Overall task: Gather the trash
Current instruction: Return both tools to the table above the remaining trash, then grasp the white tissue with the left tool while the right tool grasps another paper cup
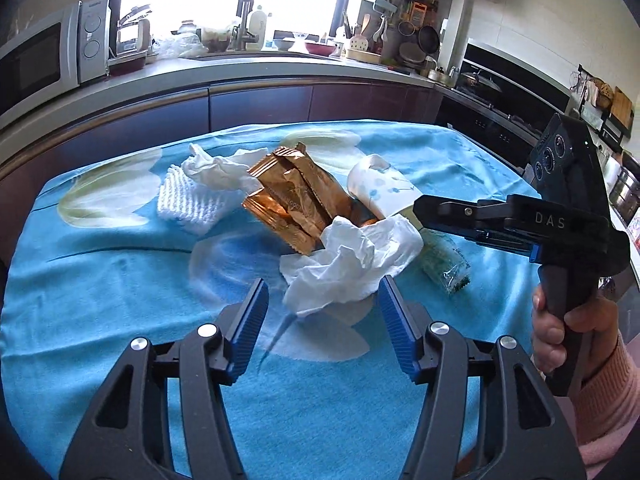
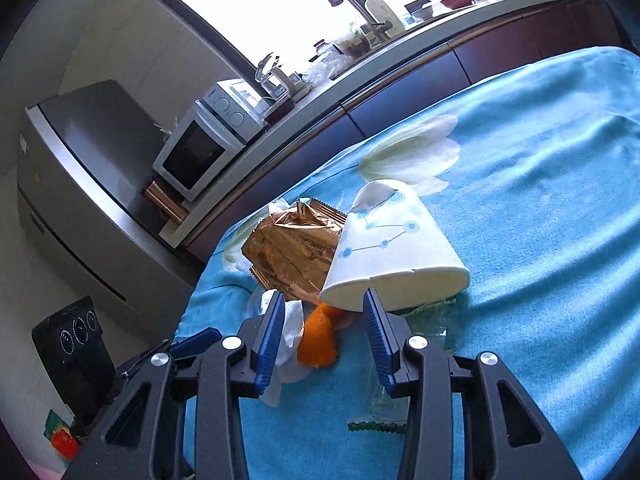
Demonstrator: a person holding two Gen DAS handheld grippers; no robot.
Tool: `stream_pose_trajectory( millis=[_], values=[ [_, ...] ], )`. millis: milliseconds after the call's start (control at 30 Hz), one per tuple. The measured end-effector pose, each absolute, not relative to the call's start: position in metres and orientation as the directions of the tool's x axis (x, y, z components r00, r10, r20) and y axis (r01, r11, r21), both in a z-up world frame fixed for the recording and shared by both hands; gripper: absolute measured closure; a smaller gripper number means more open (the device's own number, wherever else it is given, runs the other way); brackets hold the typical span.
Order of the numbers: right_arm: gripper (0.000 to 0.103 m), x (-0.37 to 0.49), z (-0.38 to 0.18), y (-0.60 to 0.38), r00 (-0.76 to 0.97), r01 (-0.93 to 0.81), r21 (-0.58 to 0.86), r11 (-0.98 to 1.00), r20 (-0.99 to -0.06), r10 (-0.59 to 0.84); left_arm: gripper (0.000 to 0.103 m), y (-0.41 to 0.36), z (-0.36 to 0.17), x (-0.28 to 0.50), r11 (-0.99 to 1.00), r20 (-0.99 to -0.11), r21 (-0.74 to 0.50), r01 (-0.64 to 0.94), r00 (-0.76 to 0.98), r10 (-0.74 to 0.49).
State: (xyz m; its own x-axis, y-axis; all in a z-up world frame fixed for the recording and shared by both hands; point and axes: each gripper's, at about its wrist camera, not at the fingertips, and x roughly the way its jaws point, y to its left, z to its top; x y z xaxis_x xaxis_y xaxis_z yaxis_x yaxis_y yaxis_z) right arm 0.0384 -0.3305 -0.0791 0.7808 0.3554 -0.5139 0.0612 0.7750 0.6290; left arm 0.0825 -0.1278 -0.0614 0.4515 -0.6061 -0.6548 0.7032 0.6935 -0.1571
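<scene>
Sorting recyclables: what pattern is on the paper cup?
White with blue linked dots paper cup; clearest in right wrist view.

A bright blue cloth [image 1: 120, 280] printed with large white and pale-green tulips covers the table. On it lie a shiny copper-gold wrapper [image 1: 292, 200], plain white tissue [image 1: 352, 264], a white foam net [image 1: 192, 204] with a ribbed mesh pattern, and a white cup [image 2: 388, 248] marked with light-blue dots joined by thin dark lines. An orange peel [image 2: 318, 340] — vivid orange — sits beside a clear wrapper [image 1: 444, 260] with green print. Both grippers, left [image 1: 324, 320] and right [image 2: 324, 336], are black with ridged blue pads. A pink sleeve [image 1: 608, 412] shows. Behind, dark maroon cabinets [image 1: 260, 104] and a white microwave [image 2: 200, 148].
</scene>
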Motion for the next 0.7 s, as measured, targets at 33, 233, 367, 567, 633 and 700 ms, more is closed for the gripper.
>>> stream_pose_trajectory(
  millis=[33,233,367,567,633,700],
  values=[
    [0.064,0.041,-0.081,-0.332,0.783,0.065,0.64,0.766,-0.509,0.359,0.046,-0.132,-0.063,0.085,0.696,-0.661,-0.155,0.701,0.45,-0.6],
    [0.064,0.049,-0.087,-0.339,0.793,0.074,0.687,0.723,-0.48,0.375,0.049,-0.148,-0.075,0.096,0.7,-0.695,-0.166,0.695,0.421,-0.583],
    [0.069,0.052,-0.09,-0.343,0.8,0.091,0.705,0.704,-0.473,0.37,0.058,-0.154,-0.079,0.098,0.694,-0.706,-0.166,0.7,0.407,-0.58],
    [0.093,0.052,-0.093,-0.348,0.802,0.095,0.719,0.689,-0.465,0.375,0.078,-0.155,-0.084,0.101,0.696,-0.72,-0.186,0.694,0.386,-0.577],
    [0.097,0.051,-0.092,-0.347,0.803,0.09,0.715,0.693,-0.464,0.374,0.083,-0.153,-0.084,0.102,0.696,-0.718,-0.201,0.689,0.38,-0.584],
    [0.1,0.051,-0.09,-0.345,0.806,0.082,0.711,0.699,-0.459,0.373,0.088,-0.151,-0.083,0.102,0.698,-0.713,-0.207,0.686,0.382,-0.588]
  ],
)
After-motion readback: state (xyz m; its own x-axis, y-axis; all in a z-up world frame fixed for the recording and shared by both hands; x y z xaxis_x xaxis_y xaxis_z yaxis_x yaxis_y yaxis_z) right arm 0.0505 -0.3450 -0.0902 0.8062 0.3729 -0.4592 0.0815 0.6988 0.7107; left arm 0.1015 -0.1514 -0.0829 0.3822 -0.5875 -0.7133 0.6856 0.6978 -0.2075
